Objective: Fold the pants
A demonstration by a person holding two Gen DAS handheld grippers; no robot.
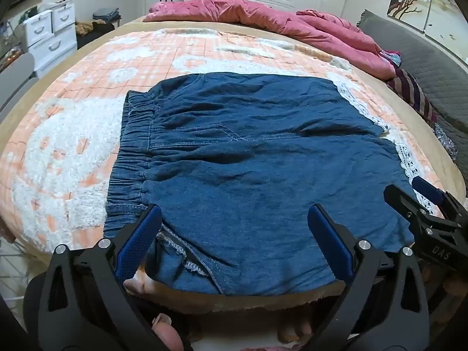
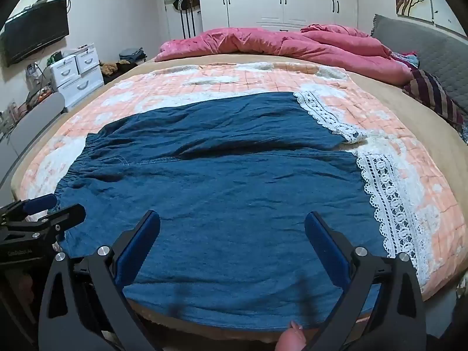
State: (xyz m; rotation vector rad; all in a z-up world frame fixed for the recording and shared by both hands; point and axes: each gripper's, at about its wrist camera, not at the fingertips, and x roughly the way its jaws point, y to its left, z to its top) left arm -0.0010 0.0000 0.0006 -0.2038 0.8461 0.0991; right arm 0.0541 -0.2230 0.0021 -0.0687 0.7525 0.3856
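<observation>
The left gripper sits closest, its two blue pads spread wide and holding nothing, just over the near edge of the pants. The pants lie flat on the bed, with the stretchy waistband on the left and the white lace hems on the right. The right gripper is spread wide too, over the near leg. The blue cloth looks soft, light and floppy, so it will sag and wrinkle when lifted. I think good places to pinch are the near waistband corner and the near lace hem.
</observation>
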